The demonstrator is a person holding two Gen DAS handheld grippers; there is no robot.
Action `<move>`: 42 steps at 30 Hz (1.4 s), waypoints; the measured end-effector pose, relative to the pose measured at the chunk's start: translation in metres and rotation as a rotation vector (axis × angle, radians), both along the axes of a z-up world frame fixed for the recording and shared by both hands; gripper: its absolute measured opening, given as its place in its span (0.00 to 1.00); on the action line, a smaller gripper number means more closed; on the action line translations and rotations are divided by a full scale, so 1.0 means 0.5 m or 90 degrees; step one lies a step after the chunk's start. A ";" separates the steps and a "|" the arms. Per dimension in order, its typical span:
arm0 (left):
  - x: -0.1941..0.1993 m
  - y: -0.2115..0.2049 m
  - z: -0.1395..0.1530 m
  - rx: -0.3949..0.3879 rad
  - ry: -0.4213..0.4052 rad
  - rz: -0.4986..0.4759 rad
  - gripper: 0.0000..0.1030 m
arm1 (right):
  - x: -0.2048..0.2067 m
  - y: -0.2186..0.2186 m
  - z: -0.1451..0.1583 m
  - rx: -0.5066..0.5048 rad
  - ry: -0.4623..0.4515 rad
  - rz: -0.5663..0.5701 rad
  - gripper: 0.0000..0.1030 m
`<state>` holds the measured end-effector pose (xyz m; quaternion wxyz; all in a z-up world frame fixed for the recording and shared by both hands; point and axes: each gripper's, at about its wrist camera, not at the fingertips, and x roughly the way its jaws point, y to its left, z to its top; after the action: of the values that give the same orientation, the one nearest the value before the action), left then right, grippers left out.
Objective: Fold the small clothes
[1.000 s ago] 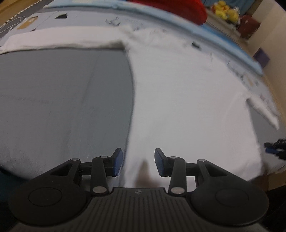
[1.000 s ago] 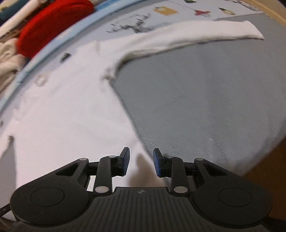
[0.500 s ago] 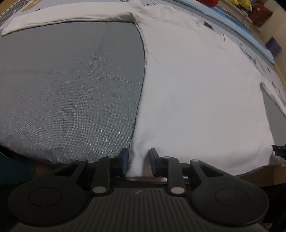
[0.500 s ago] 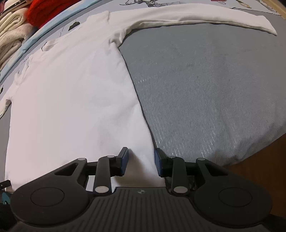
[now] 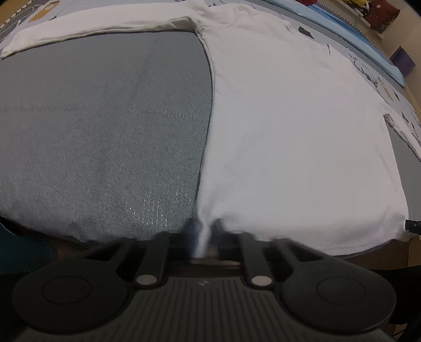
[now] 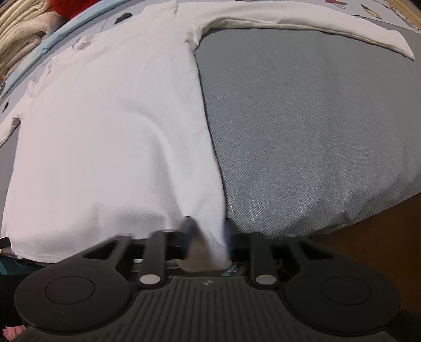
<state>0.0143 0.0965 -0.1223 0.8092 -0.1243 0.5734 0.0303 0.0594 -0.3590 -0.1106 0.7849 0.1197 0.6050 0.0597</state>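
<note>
A white long-sleeved shirt (image 5: 289,126) lies flat on a grey padded surface (image 5: 105,136), sleeves spread out to the sides. My left gripper (image 5: 202,234) is shut on the shirt's bottom left hem corner, the cloth pinched between its blurred blue fingers. In the right wrist view the same shirt (image 6: 110,126) fills the left half. My right gripper (image 6: 208,236) has the bottom right hem corner between its blue fingers, which still stand a little apart around the cloth, so its grip is unclear.
The grey surface (image 6: 302,136) drops off at its near edge to a wooden floor (image 6: 381,250). Folded cream textiles (image 6: 18,39) lie at the far left. A printed light-blue mat (image 5: 329,18) runs behind the shirt.
Both grippers moved down and in to the shirt's bottom hem corners. Their fingers narrowed around the cloth; the left pair has closed onto it.
</note>
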 end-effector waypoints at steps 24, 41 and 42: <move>-0.002 0.103 0.061 -0.060 -0.058 0.038 0.07 | 0.024 -0.060 0.072 0.008 -0.092 -0.134 0.08; 0.032 0.006 0.059 0.046 -0.144 -0.034 0.48 | 0.043 0.019 0.059 -0.018 -0.156 -0.031 0.18; 0.032 0.007 0.074 0.060 -0.168 -0.022 0.48 | 0.044 0.025 0.068 -0.017 -0.175 -0.032 0.18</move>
<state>0.0305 0.1000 -0.0854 0.8830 -0.0795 0.4619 0.0267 0.0812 -0.3467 -0.0765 0.8630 0.1148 0.4896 0.0479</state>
